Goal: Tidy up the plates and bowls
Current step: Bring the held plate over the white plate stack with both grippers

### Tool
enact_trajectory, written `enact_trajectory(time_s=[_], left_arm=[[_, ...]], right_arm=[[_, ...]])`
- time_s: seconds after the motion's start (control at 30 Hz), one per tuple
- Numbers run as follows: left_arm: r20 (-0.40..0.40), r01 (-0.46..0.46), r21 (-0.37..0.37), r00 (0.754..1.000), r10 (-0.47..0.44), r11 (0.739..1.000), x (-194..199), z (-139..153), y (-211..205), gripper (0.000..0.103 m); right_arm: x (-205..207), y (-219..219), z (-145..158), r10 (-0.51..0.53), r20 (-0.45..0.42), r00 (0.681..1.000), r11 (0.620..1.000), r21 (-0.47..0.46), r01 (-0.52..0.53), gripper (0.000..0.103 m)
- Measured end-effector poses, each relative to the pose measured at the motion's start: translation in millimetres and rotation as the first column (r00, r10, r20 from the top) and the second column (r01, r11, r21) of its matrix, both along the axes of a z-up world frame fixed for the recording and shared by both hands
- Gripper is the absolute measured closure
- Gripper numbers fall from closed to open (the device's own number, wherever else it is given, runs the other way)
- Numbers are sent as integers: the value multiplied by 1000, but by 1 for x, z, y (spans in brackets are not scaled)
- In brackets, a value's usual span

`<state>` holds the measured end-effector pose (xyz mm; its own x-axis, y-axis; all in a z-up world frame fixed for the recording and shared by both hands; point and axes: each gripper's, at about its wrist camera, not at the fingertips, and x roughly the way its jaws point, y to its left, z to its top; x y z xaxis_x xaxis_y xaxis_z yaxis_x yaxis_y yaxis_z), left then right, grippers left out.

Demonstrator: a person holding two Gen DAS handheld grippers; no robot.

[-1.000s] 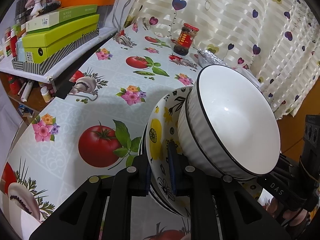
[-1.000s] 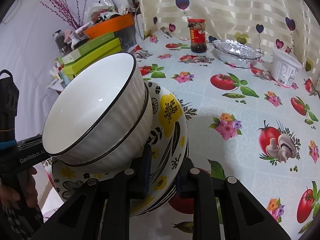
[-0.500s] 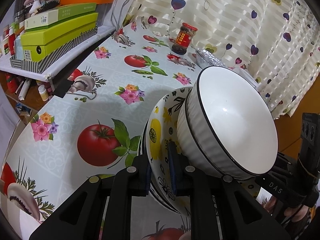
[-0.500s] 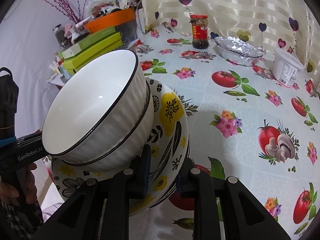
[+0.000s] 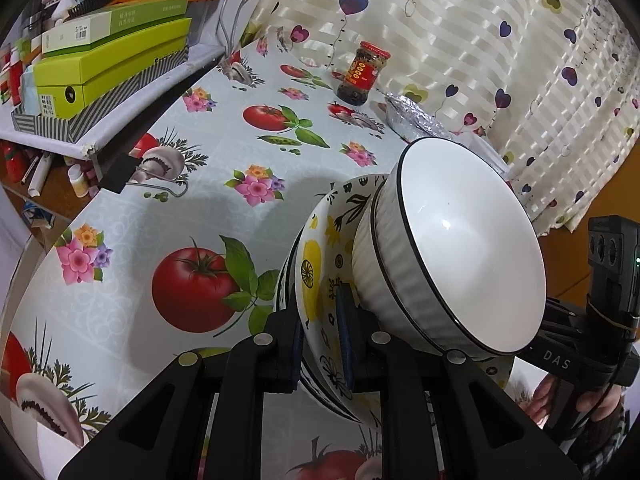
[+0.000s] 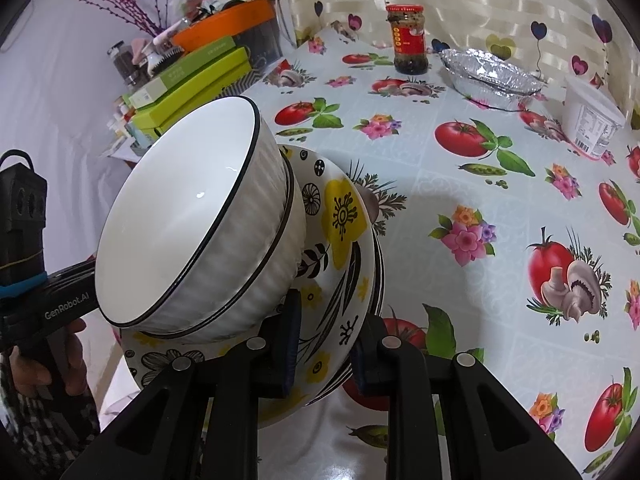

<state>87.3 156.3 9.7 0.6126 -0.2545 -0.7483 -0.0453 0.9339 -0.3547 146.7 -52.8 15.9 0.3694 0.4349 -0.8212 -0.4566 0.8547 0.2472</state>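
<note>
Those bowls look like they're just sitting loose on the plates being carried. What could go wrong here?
1. The white bowls, two of them nested, lie loose on the flowered plates, and nothing grips them. The stack looks tilted, so they might slide off.
2. The left gripper and right gripper each pinch only the plates' rim. If one slipped, the stack could drop onto the table.

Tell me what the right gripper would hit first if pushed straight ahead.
The right gripper is clamped on the flowered plate, so that rim blocks it; beyond, probably the tablecloth, though depth is unclear.
</note>
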Motion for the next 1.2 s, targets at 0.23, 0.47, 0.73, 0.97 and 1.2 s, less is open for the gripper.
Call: enact_trajectory(time_s=[0.23,0.47,0.73,0.97,1.2], left_arm=[[-4,-6,-6,1000,6,1000,-1,1,0,87],[-14,7,-3,1000,-7,1000,0,2,-3,87],[-40,17,-23,999,-18,1000,4,2,3,87],[-61,23,-31,998,-25,999,4,3,3,86],[-76,22,-30,997,-25,999,6,3,4,86]], right_arm=[[2,1,1,0,-30,1000,1000,-7,0,81],[6,0,3,-2,-75,997,1000,-11,1,81],[11,-7,10,-14,-119,993,1000,7,15,80],[8,-9,15,-25,-99,995,1000,-6,24,66],[11,-21,7,-60,-132,989,998,17,63,49]])
